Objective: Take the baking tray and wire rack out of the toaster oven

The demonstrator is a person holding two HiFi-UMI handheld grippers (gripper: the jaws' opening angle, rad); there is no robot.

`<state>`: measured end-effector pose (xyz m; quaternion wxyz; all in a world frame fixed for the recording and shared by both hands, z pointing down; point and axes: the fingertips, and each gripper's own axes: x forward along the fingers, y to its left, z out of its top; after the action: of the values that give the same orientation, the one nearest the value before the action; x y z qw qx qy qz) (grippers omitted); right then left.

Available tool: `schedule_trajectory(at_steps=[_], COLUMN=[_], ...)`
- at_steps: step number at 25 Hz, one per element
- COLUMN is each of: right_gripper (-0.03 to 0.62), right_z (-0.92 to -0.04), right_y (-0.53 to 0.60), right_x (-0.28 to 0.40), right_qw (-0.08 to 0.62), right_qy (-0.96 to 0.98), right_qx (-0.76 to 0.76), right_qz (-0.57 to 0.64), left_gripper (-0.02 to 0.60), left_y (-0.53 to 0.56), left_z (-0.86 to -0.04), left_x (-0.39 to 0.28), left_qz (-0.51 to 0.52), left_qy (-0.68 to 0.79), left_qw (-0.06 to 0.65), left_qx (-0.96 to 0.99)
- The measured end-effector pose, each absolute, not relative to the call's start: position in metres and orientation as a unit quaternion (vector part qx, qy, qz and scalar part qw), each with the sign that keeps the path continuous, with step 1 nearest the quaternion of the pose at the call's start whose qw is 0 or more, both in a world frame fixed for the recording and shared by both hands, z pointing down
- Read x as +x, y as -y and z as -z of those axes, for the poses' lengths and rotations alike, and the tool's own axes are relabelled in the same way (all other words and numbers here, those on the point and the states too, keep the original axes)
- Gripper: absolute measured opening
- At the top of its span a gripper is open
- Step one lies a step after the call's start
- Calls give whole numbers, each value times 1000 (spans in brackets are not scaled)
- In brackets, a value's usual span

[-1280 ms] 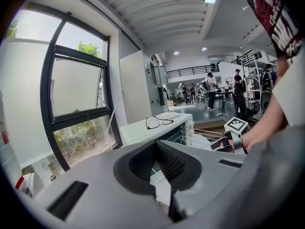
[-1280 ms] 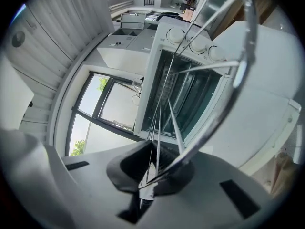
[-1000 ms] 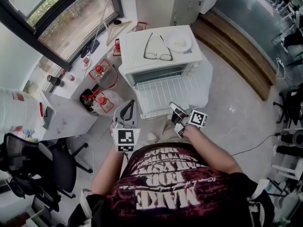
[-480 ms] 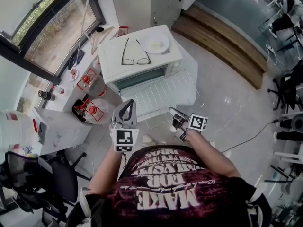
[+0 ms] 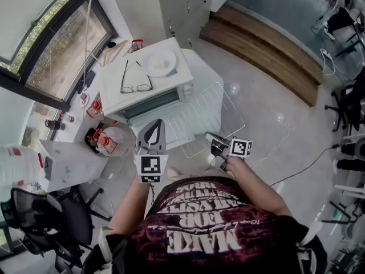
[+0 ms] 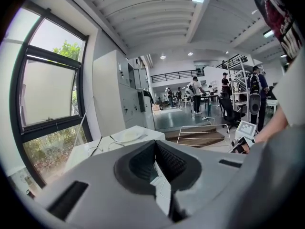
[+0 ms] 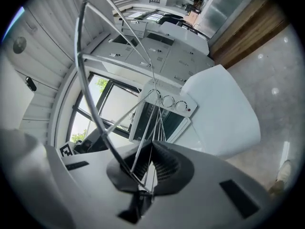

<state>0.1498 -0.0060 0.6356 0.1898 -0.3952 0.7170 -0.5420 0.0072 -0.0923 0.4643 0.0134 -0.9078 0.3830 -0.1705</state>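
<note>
My right hand-held gripper (image 5: 211, 138) pinches the near edge of the rack (image 5: 201, 116), which is held out in front of the oven (image 5: 151, 104), at its 4 o'clock. My left hand-held gripper (image 5: 154, 124) is pressed together, empty, at the oven's 6 o'clock.

Bright daylight, sharp focus, fisheye-warped edges.

Wire rack (image 5: 208, 116) gleaming as thin bare bright metal, toaster oven (image 5: 113, 96) showing a smooth white casing, floor (image 5: 268, 84) shining glossy and polished, wooden step (image 5: 268, 44) looking matt brown, right gripper (image 7: 152, 144) showing matt grey plastic, ribbed black pads (image 7: 167, 166)
</note>
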Motion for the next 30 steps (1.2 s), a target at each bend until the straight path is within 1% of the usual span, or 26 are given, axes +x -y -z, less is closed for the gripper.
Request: schedule_trajectory(at_steps=[7,10,14,19,23,26,30], right_gripper=[5,5,5,5,5,5,5], right_z=[-637,-641,-650,-666,-680,-694,-686], right_y=[9,8,11,23,32,35,53], right_x=[209,231,254,269,279,287,280], right_qw=[183,161,140,130,119,95,107], right_qy=[-728,-733,-738,-734,-727,-708,-734], right_qx=[-358,-345,-330,-328,-344,-366,-343], right_qz=[555,564,571,580,583,596,576], left_gripper=[6,6,6,6,6,6,6], left_y=[88,85,81,81,100,120,144], left_z=[-462,-461,-459,-475,-471,-466,-456], left_x=[63,74,77,68,58,55,59], left_qz=[173,170,168,195,190,179,159], left_qy=[-412,-439,-469,-473,-472,-463,-447], left_qw=[6,-6,-13,-19,-14,-8,2], left_qx=[-894,-882,-867,-859,-861,-868,-880])
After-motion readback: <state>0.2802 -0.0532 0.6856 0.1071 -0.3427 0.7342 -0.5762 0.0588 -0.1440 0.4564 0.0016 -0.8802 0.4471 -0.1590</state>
